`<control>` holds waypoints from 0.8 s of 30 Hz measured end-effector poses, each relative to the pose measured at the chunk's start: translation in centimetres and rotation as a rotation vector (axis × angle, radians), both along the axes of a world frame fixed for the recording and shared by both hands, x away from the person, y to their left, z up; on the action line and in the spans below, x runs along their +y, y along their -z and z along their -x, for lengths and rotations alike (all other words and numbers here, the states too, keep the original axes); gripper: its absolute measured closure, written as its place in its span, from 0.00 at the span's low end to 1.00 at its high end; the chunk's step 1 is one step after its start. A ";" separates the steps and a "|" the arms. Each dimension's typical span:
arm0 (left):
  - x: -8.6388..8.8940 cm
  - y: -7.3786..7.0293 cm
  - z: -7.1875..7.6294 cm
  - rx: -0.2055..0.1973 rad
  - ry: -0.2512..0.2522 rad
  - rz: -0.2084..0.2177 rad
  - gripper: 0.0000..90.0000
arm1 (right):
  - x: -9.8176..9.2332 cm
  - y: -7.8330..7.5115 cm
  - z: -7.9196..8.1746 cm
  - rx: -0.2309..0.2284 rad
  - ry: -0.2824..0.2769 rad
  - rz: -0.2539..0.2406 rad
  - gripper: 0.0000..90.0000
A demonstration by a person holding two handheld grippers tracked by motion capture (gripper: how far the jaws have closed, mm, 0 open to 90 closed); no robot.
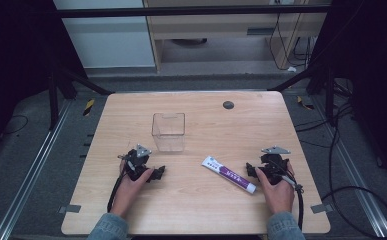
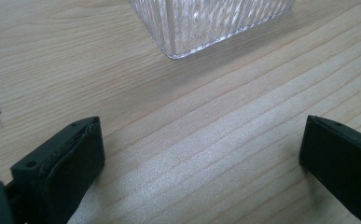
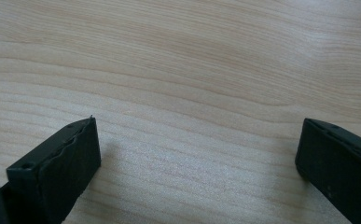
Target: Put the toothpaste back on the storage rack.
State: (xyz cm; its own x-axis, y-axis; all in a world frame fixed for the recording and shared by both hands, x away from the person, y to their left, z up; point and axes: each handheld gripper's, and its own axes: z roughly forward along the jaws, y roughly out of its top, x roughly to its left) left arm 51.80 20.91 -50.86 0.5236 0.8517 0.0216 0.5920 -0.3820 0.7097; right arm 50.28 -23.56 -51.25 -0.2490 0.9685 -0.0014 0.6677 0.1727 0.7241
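A clear ribbed plastic box (image 1: 169,131) stands upright near the middle of the wooden table (image 1: 201,117). A white and purple tube (image 1: 229,174) lies flat to its right front. My left gripper (image 1: 140,162) rests on the table just left of and in front of the box, its jaws wide open over bare wood; the box's corner (image 2: 187,28) shows ahead of it in the left gripper view. My right gripper (image 1: 270,162) sits just right of the tube, open, with only wood grain between its fingers (image 3: 57,163).
A small dark round disc (image 1: 228,104) lies near the table's far edge. Black frame posts and cables flank the table on both sides. The table's front edge runs close under the person's sleeves.
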 end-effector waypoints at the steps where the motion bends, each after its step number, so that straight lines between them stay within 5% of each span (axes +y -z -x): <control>1: 0.0 0.0 0.0 0.000 0.000 0.000 0.00 | 0.0 0.0 0.0 -0.001 0.000 0.001 0.00; 20: 0.0 0.0 0.1 0.000 -0.001 -0.001 0.00 | 0.0 0.0 0.0 -0.001 0.005 -0.003 0.01; 24: 0.0 0.0 0.1 0.001 -0.002 0.000 0.00 | -0.1 -0.6 0.4 0.019 -0.027 0.009 0.14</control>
State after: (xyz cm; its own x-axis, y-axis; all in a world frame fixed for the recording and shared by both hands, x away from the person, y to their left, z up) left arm 51.74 20.92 -50.85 0.5222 0.8525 0.0216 0.5931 -0.3813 0.7091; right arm 49.89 -23.63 -50.63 -0.2747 0.9615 -0.0047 0.6767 0.1968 0.7094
